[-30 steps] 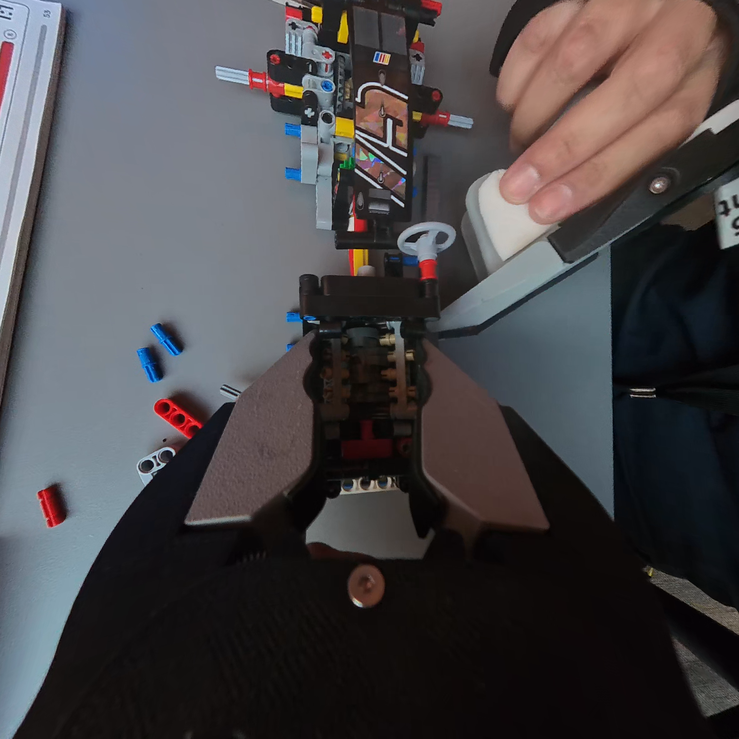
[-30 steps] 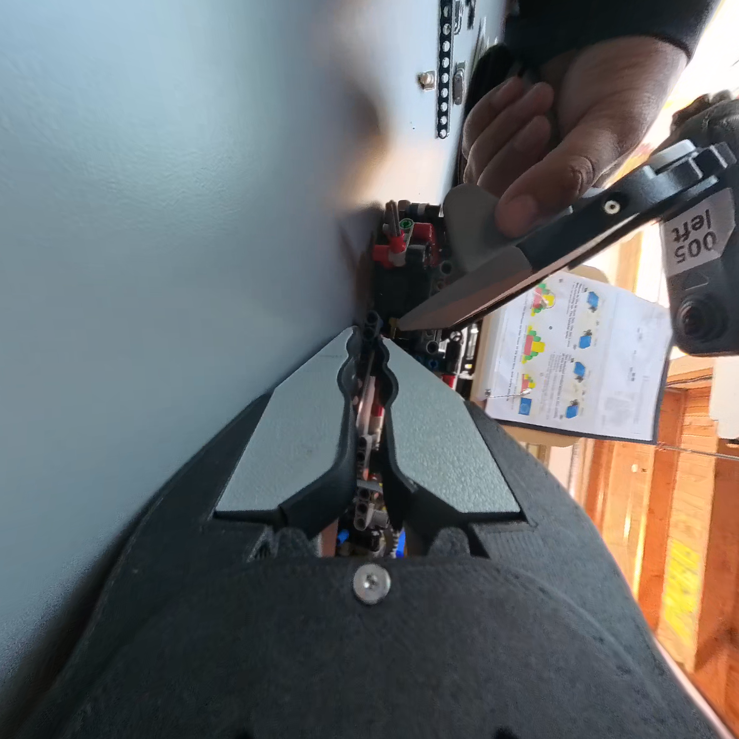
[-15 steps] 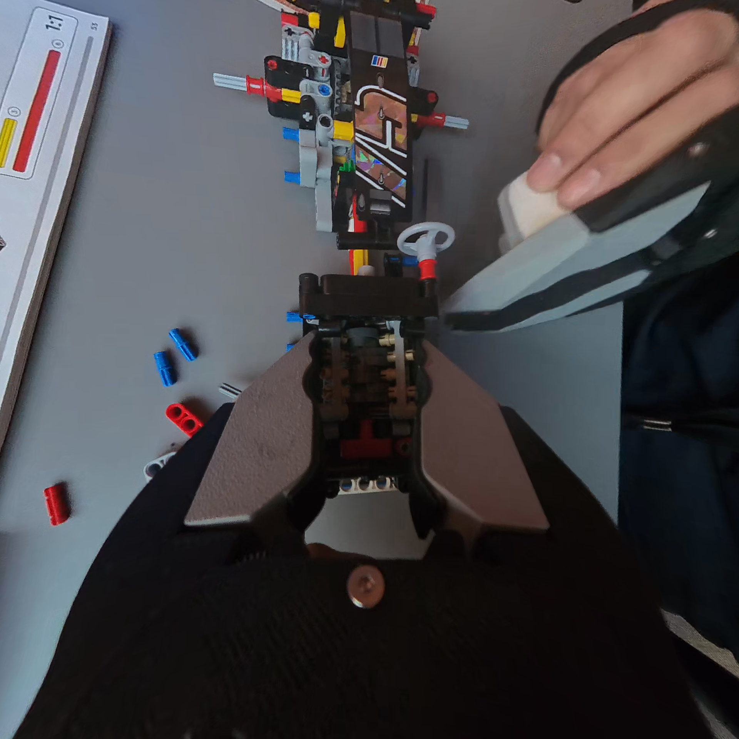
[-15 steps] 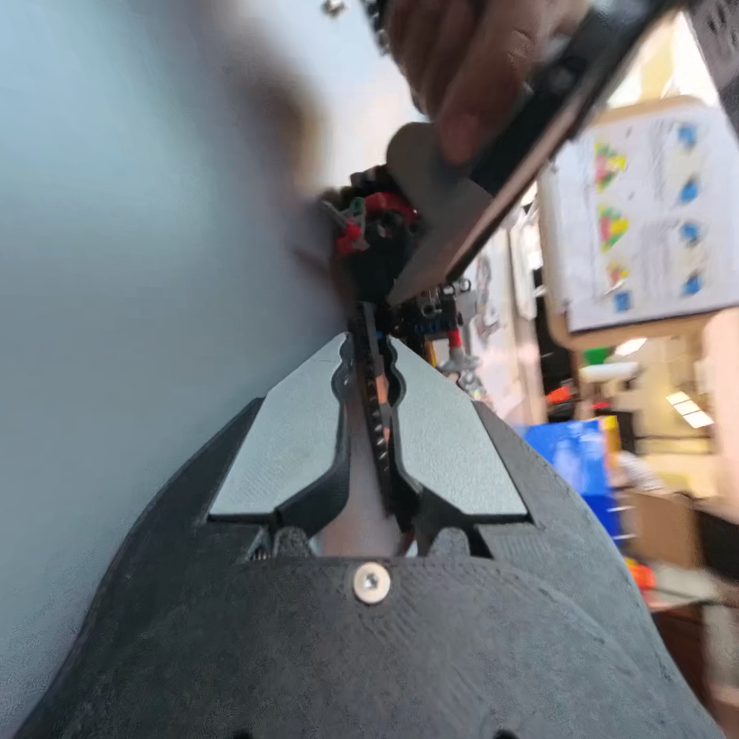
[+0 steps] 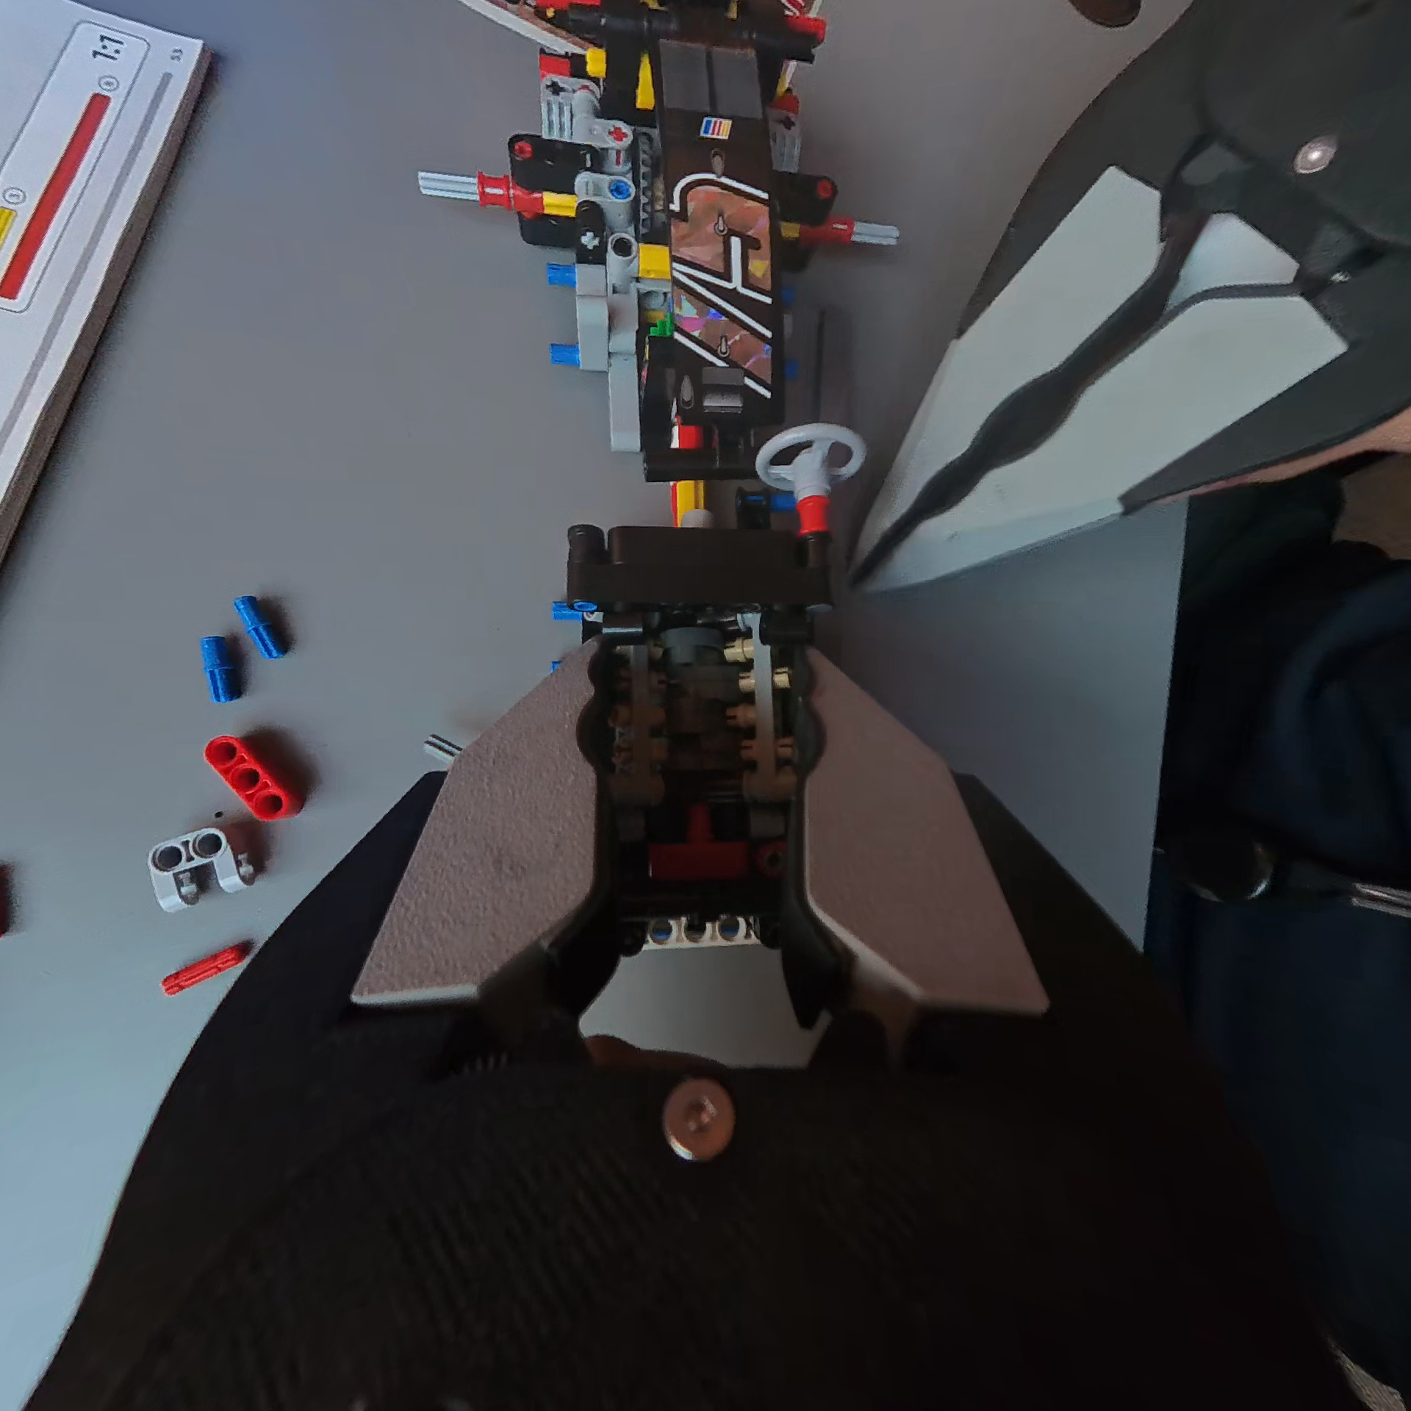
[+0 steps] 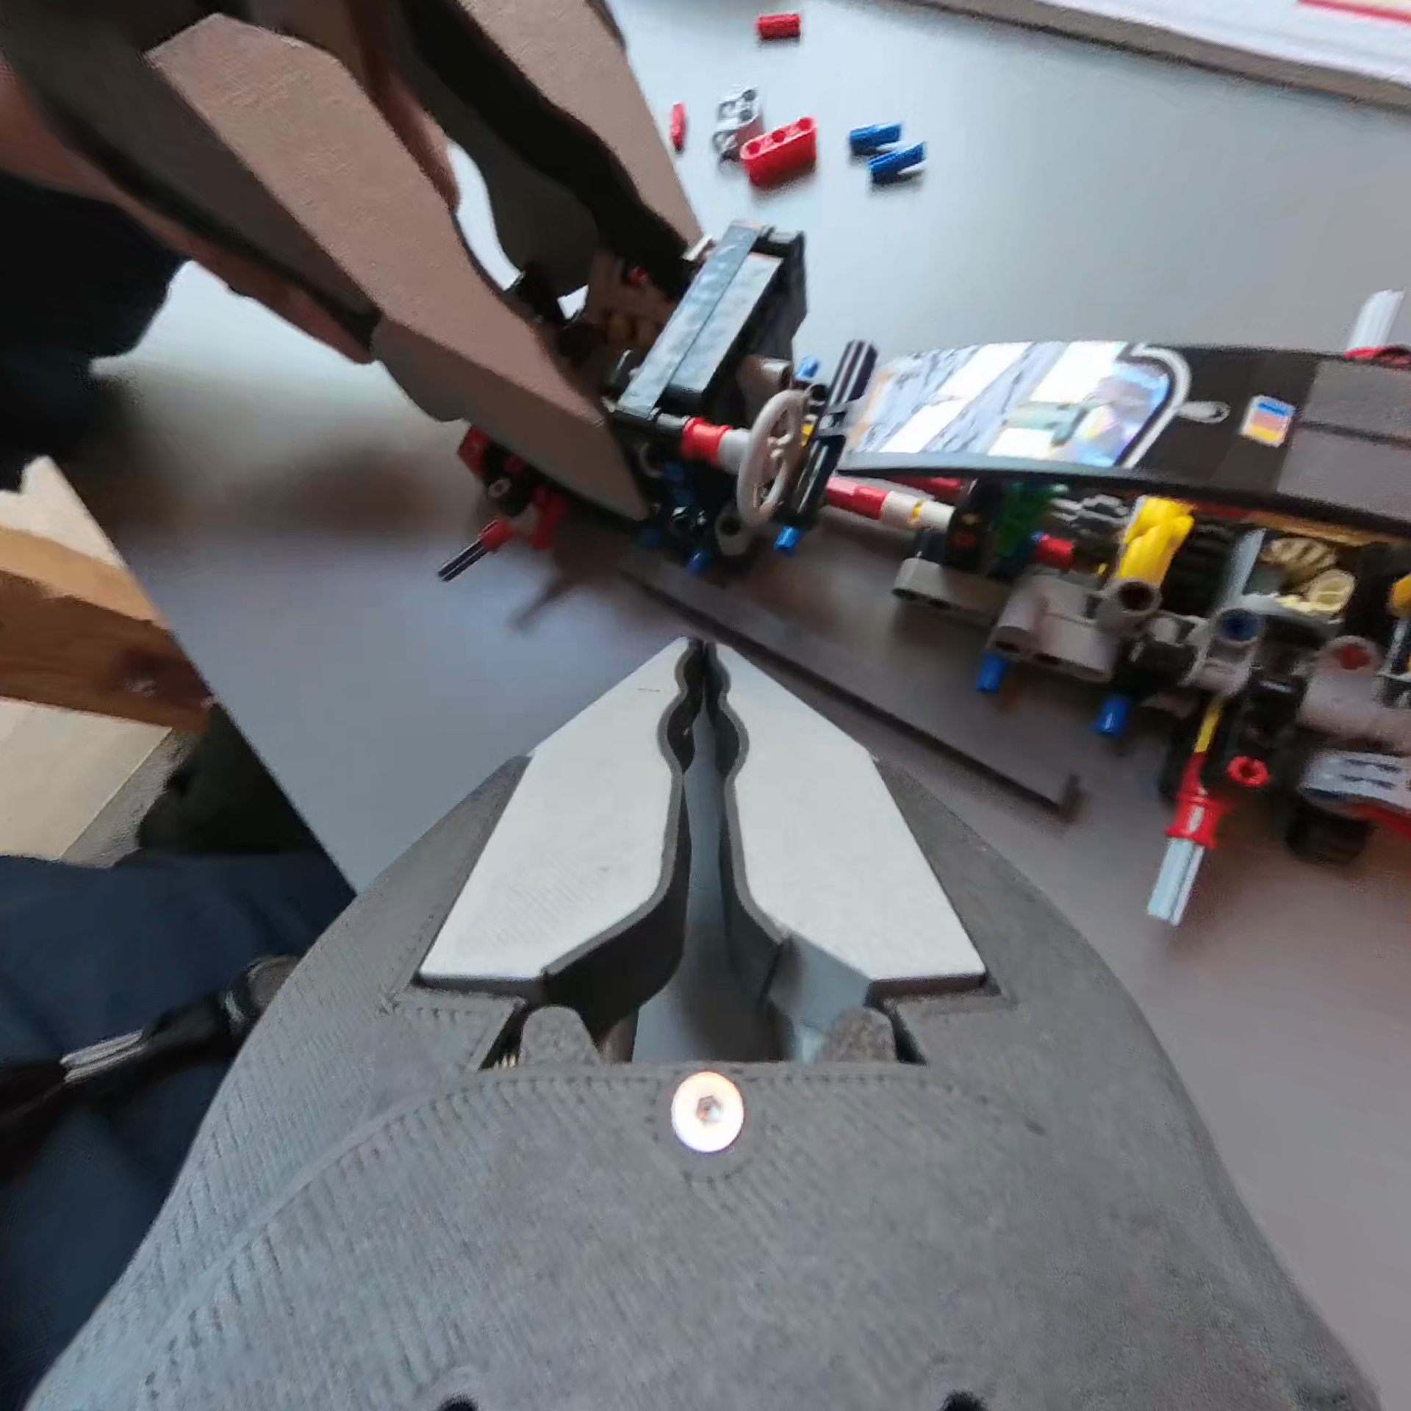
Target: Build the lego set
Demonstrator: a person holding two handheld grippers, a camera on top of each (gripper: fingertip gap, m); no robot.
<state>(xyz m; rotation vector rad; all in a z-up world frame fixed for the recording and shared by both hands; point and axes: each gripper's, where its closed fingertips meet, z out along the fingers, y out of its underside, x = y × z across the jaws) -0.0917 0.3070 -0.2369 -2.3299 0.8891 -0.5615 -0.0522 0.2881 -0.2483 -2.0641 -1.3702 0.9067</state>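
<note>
Since a second ago my right hand-held gripper (image 6: 699, 649) has let go of the thin black strip (image 6: 878, 687) it pinched at the model's near right corner, swung back and now hangs just off the table (image 5: 343, 382), jaws clenched on nothing. Left hand-held gripper (image 5: 699, 664) hasn't budged: clamped across the near end of the brick-built car chassis (image 5: 710, 252), pads pressing on both side beams.

Chassis lies lengthwise on the table, running away from me, steering wheel (image 5: 811, 458) just beyond the left fingertips. My read on handling: light, stiff along the beams, but pin-jointed, so it'll pop apart if twisted or levered. Grab the side beams or the black cross block (image 5: 699, 565); avoid axles, the wheel and the stickered top panel.

No containers in view. Loose parts sit bare on the table, left of the chassis: two blue pins (image 5: 240, 645), red beam (image 5: 252, 775), grey connector (image 5: 195, 866), red axle (image 5: 205, 968). Instruction booklet (image 5: 69, 229) far left.
</note>
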